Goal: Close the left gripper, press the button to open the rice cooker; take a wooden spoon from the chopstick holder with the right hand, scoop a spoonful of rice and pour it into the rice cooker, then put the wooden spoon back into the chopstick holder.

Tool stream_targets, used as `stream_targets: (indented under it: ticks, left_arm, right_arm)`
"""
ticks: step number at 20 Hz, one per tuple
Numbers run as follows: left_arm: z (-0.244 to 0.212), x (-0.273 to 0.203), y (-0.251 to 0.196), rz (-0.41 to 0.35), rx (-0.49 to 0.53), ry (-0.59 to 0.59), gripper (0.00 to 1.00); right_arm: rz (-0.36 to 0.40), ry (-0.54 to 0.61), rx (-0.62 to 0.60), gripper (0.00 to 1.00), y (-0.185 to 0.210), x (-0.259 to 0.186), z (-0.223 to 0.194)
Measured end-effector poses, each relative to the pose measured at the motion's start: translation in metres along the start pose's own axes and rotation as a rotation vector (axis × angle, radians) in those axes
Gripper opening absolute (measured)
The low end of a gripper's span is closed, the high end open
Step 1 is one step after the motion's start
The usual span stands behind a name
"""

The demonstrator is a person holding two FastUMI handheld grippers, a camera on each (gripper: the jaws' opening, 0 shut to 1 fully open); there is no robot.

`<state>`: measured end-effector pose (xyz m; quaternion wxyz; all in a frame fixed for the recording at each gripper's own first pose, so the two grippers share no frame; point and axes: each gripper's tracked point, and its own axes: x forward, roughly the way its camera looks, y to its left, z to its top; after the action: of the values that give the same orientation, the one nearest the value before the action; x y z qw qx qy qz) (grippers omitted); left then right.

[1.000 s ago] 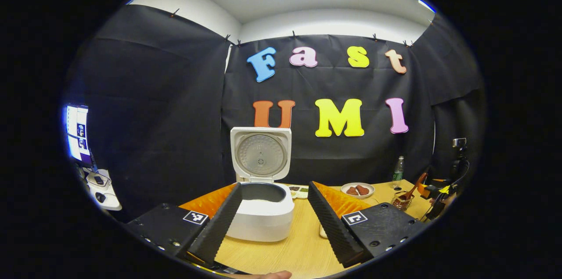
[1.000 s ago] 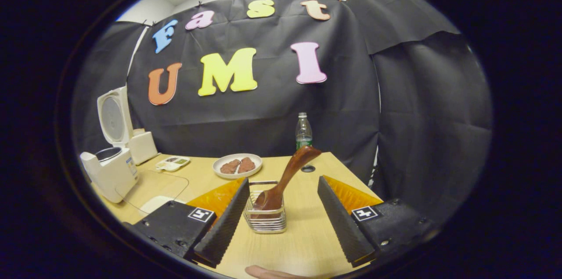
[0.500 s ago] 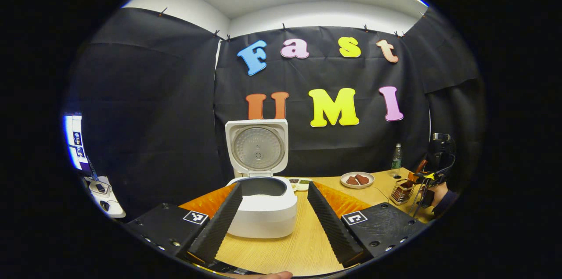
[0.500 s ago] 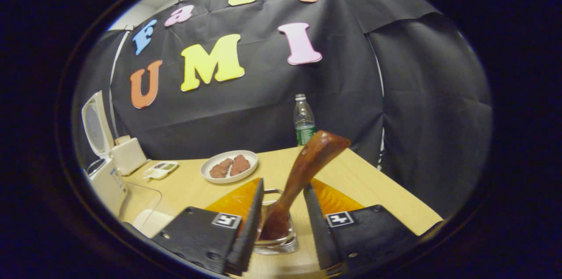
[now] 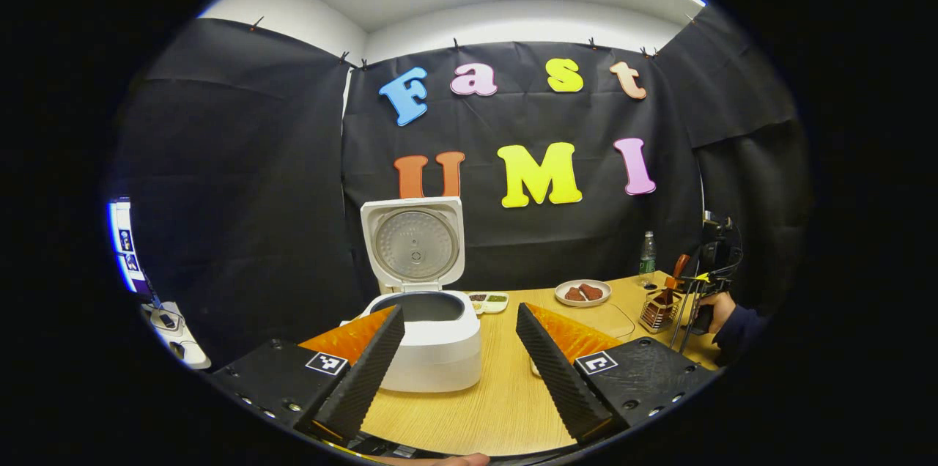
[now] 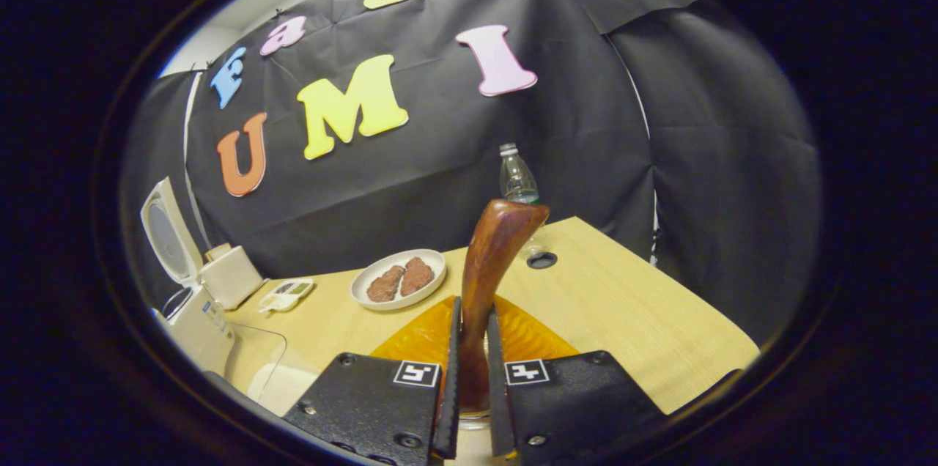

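Right gripper view: right gripper pinches the dark brown wooden spoon by its handle, both fingers pressed on it, spoon upright in the wire chopstick holder, whose rim barely shows below the fingers. Left gripper view: left gripper spread wide, holding nothing, just in front of the white rice cooker on the light wooden table, lid up; chopstick holder well right of the cooker.
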<state>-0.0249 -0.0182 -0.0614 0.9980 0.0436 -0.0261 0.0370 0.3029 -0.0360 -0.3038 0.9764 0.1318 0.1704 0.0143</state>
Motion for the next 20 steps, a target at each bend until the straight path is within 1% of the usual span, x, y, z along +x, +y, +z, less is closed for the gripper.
stream_targets:
  ticks: [2, 4, 7, 8, 10, 14, 17, 18, 20]
  left_arm:
    - [-0.001, -0.003, 0.002, -0.001, -0.009, 0.001, 0.97]
    - [-0.002, -0.007, 0.006, -0.005, -0.017, -0.001, 0.97]
    - [-0.002, -0.016, 0.007, -0.031, -0.024, -0.018, 0.97]
    - [-0.002, -0.018, 0.012, -0.029, -0.027, -0.017, 0.97]
    - [-0.006, -0.021, 0.018, -0.028, -0.034, -0.016, 0.97]
    - [-0.011, -0.025, 0.031, -0.021, -0.046, -0.025, 0.97]
    - [-0.012, -0.028, 0.037, -0.014, -0.059, -0.024, 0.97]
    - [-0.011, -0.028, 0.04, -0.013, -0.061, -0.03, 0.97]
    - [-0.012, -0.03, 0.045, -0.008, -0.065, -0.029, 0.97]
  right_arm:
    - [0.011, 0.006, -0.001, 0.18, 0.005, -0.004, 0.001]
    - [0.004, 0.001, -0.014, 0.14, 0.007, -0.01, 0.002]
    - [-0.023, -0.065, -0.034, 0.1, 0.01, -0.023, 0.02]
    - [-0.031, -0.088, -0.058, 0.1, 0.012, -0.027, 0.026]
    - [-0.073, -0.119, -0.128, 0.1, 0.015, -0.034, 0.041]
    - [-0.04, -0.211, -0.184, 0.1, 0.056, -0.067, 0.081]
    - [-0.047, -0.259, -0.235, 0.09, 0.084, -0.09, 0.096]
    - [-0.032, -0.264, -0.241, 0.09, 0.098, -0.096, 0.098]
    - [0.025, -0.266, -0.241, 0.09, 0.13, -0.107, 0.096]
